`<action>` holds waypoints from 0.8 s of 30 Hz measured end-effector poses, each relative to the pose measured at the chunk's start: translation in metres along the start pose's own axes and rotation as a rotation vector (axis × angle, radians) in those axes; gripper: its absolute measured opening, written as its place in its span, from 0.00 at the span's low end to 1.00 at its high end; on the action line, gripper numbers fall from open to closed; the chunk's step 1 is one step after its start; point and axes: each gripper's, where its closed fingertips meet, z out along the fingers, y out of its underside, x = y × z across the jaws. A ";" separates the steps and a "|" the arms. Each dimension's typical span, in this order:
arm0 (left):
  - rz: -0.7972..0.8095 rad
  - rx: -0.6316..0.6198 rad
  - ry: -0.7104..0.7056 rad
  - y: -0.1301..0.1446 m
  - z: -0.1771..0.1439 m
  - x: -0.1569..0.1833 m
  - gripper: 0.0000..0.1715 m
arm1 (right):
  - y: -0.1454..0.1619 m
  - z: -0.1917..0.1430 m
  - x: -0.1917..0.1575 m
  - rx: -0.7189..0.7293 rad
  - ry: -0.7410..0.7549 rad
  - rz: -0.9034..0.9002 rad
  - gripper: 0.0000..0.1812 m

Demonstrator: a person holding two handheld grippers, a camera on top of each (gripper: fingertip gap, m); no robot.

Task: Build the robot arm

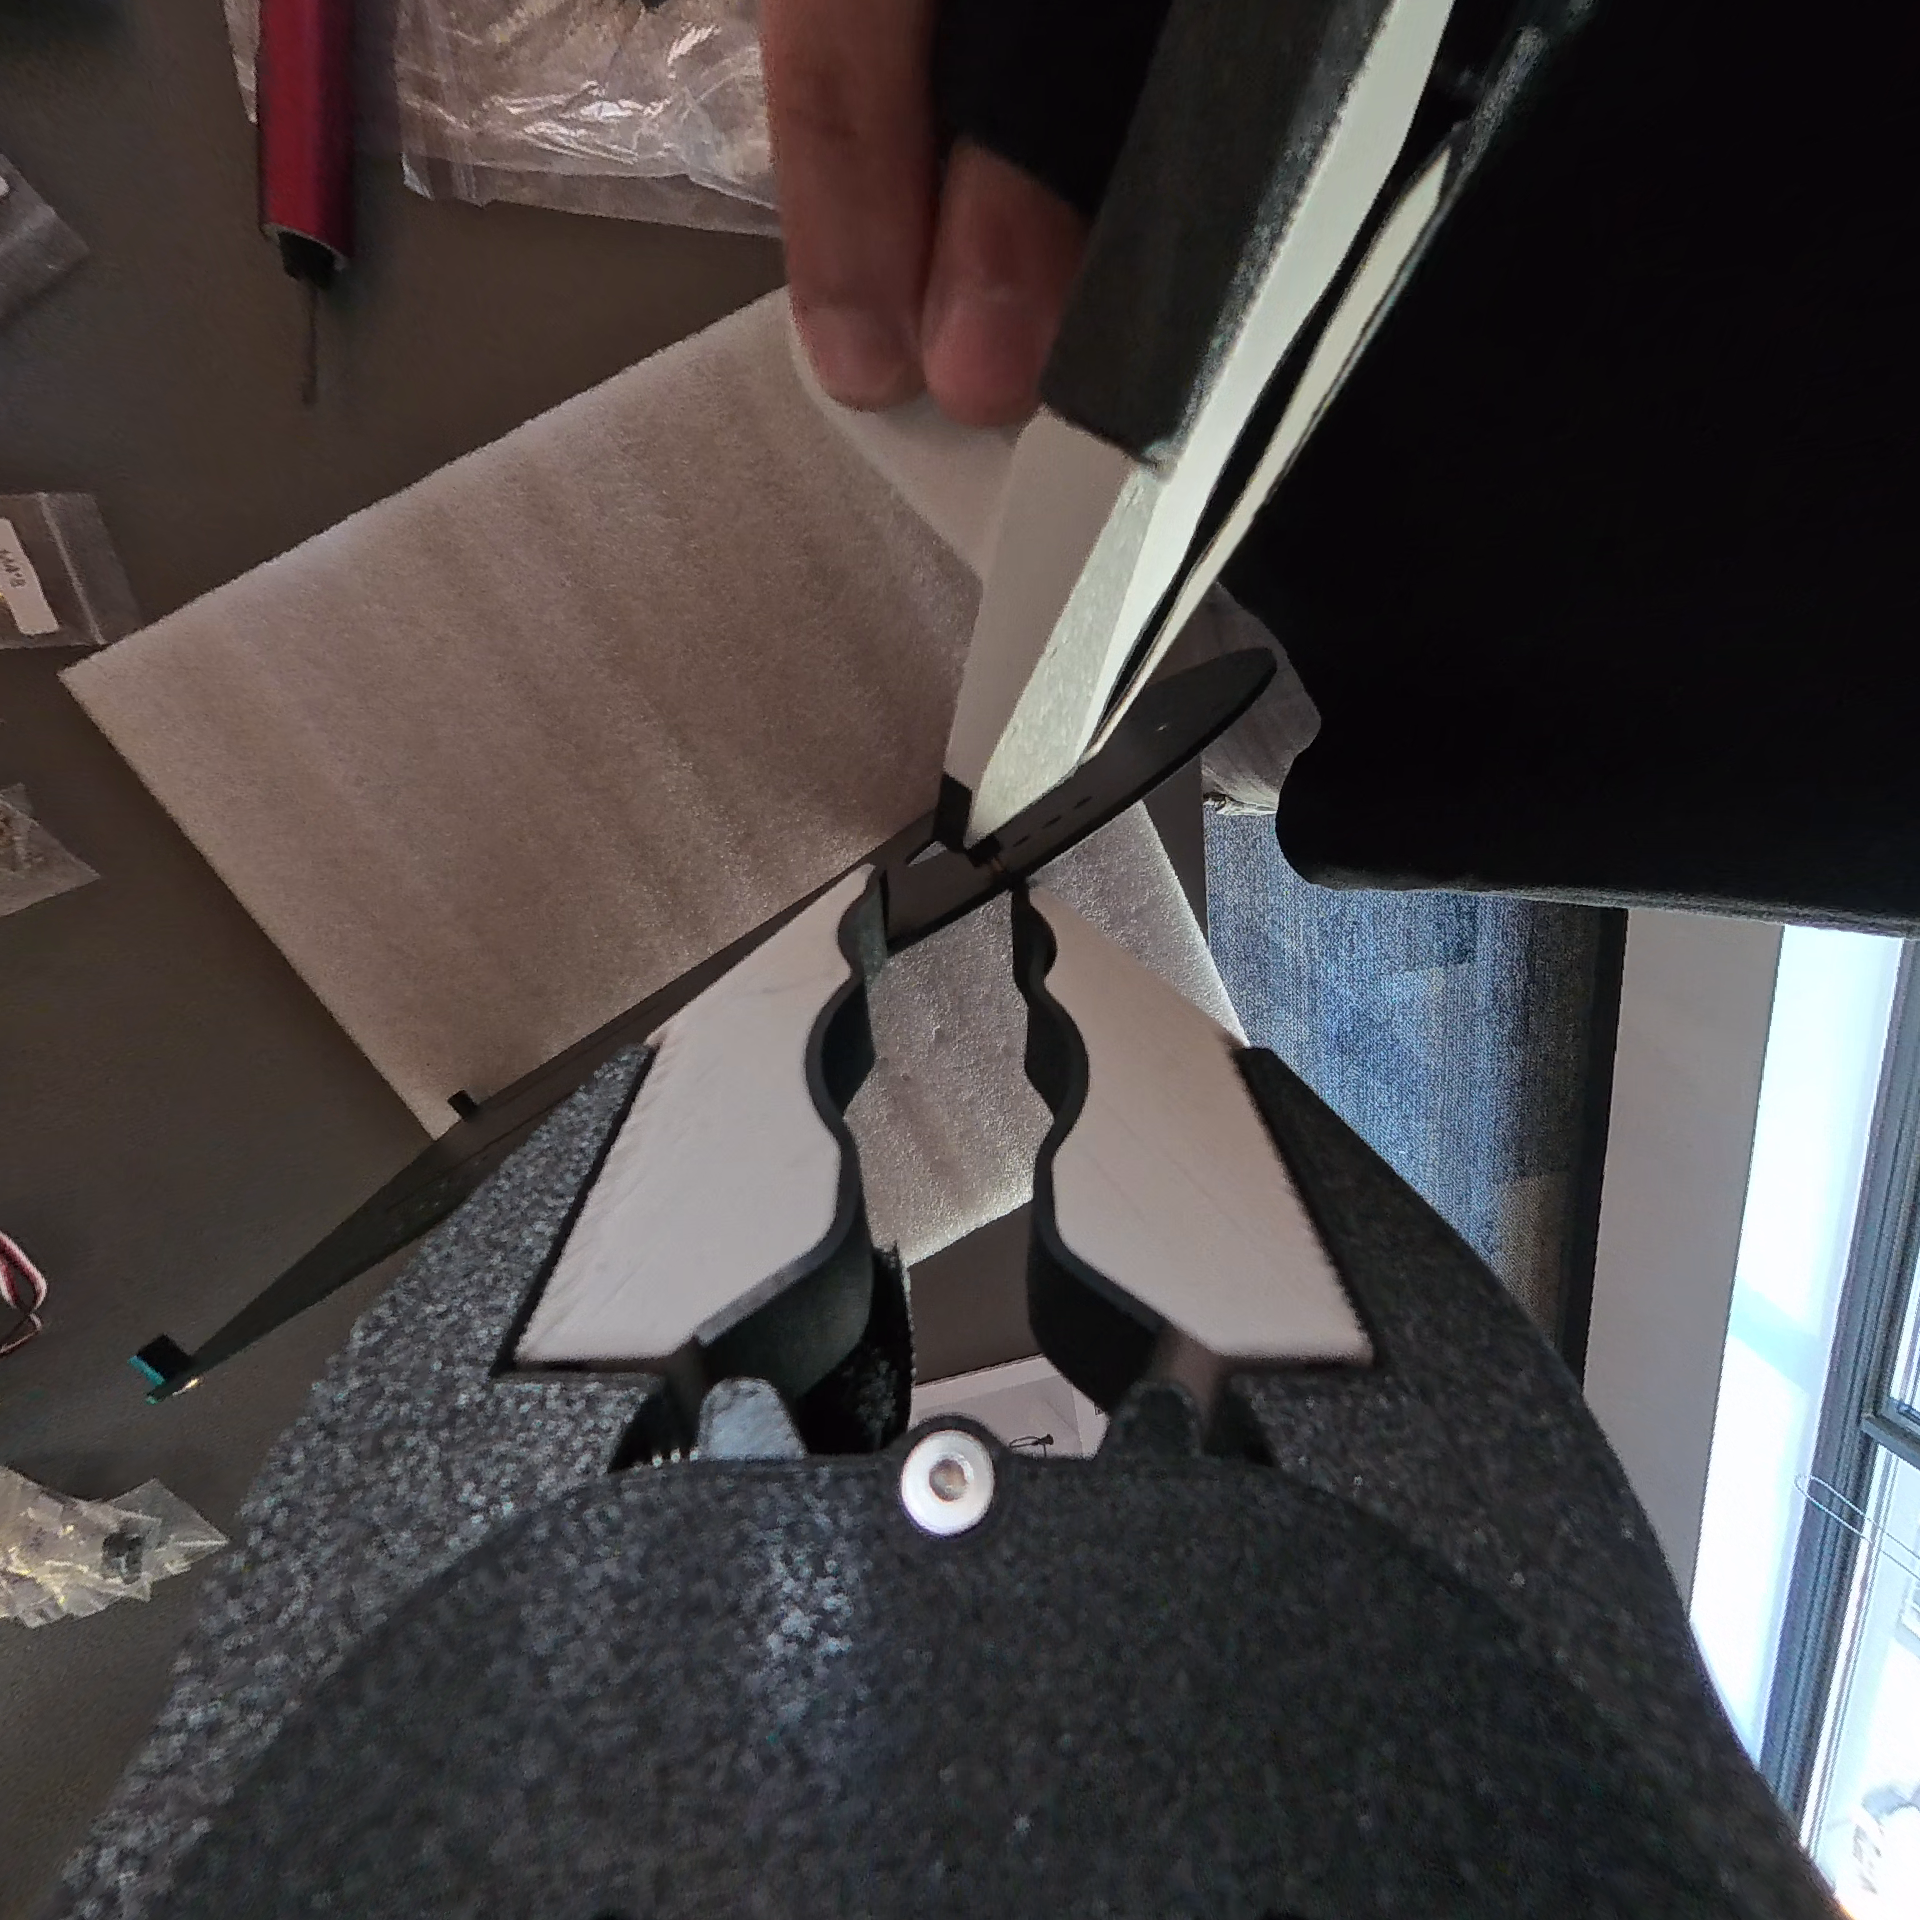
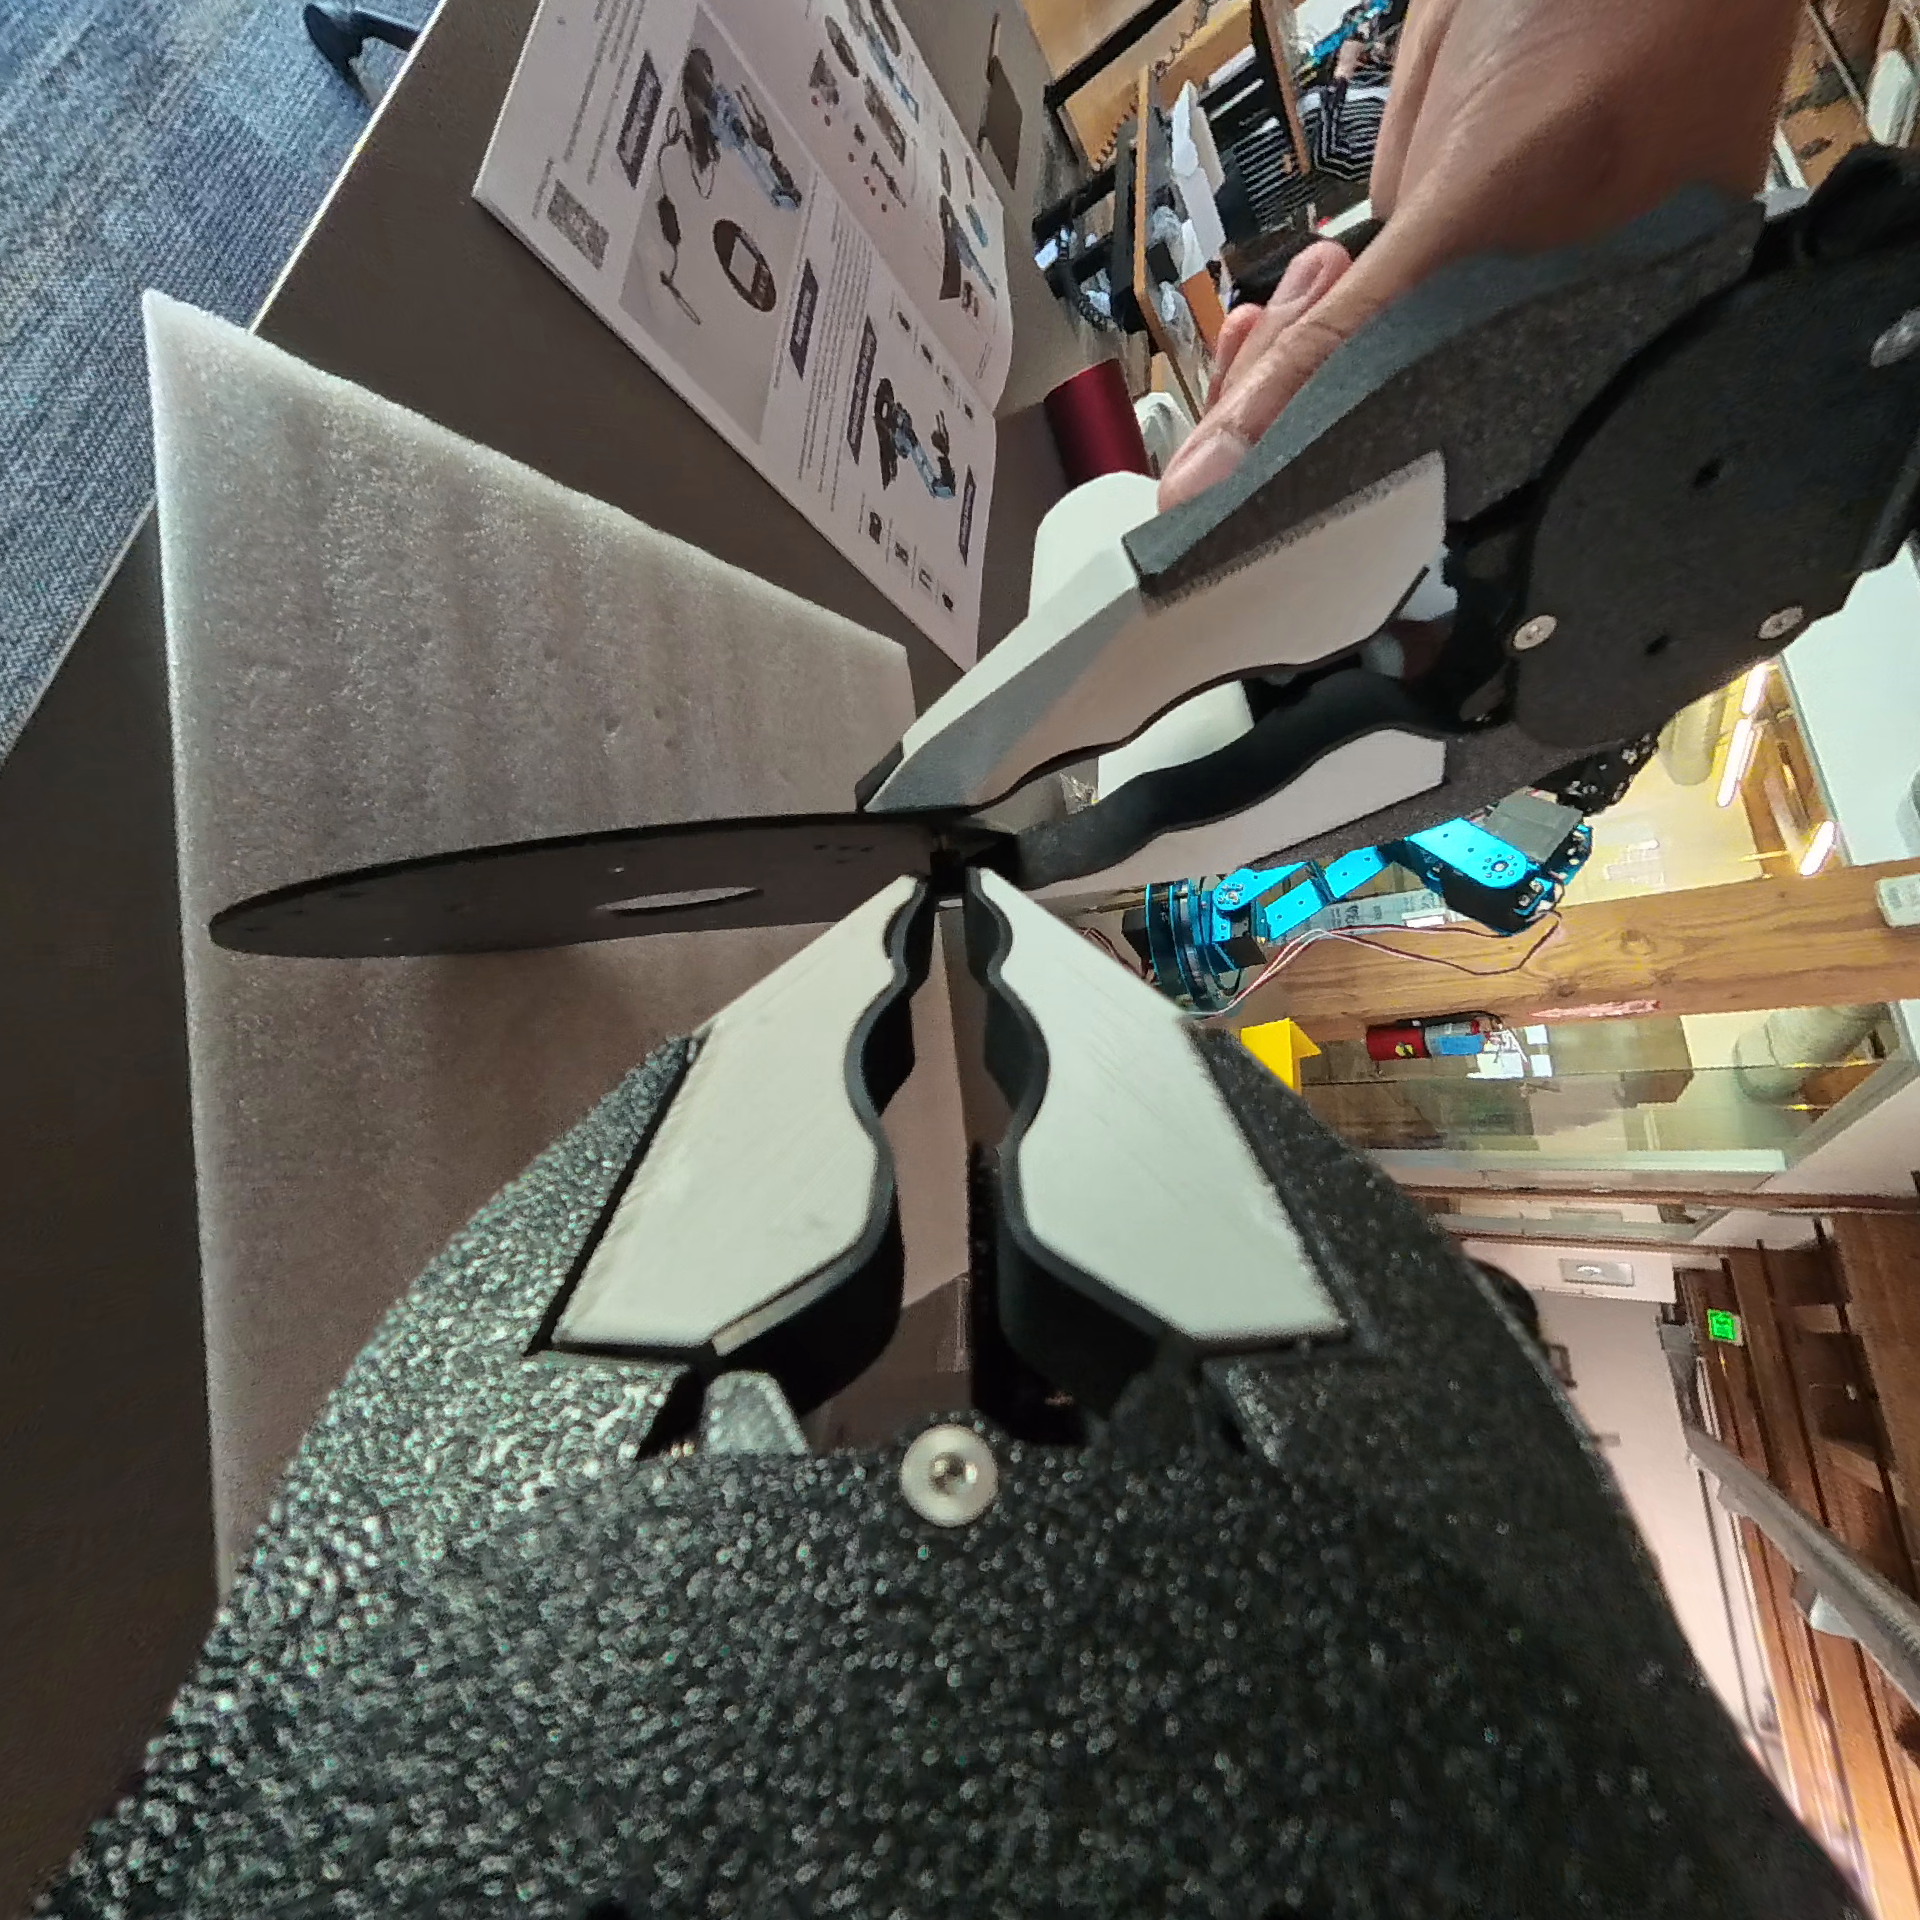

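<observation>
A thin black round plate (image 1: 1184,717) with small holes is held in the air above a white foam sheet (image 1: 520,727). My left gripper (image 1: 948,883) is shut on the plate's edge. My right gripper (image 1: 971,816) comes in from the upper right, held by a hand (image 1: 904,208), and pinches the same spot. In the right wrist view the plate (image 2: 520,894) reaches out to the left, nearly edge-on. My right gripper (image 2: 943,883) is shut on its near edge. My left gripper (image 2: 935,831) meets it from the upper right, held by a hand (image 2: 1507,208).
The foam sheet (image 2: 416,623) lies on a brown table (image 2: 62,1039). An open picture booklet (image 2: 790,260) and a red cylinder (image 1: 307,125) lie beyond it. Plastic bags (image 1: 582,104) and small parts bags (image 1: 62,1558) sit around. A blue robot arm (image 2: 1351,883) stands on a wooden bench. Blue carpet (image 1: 1403,1039) lies past the table edge. Only a small space, under 4 cm, lies between the two pairs of fingers. Both grippers' tips are roughly 25 cm from the red cylinder (image 1: 307,125).
</observation>
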 end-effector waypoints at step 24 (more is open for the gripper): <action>-0.002 0.016 0.004 -0.004 0.001 -0.002 0.13 | 0.000 -0.005 -0.004 0.276 -0.908 0.953 0.02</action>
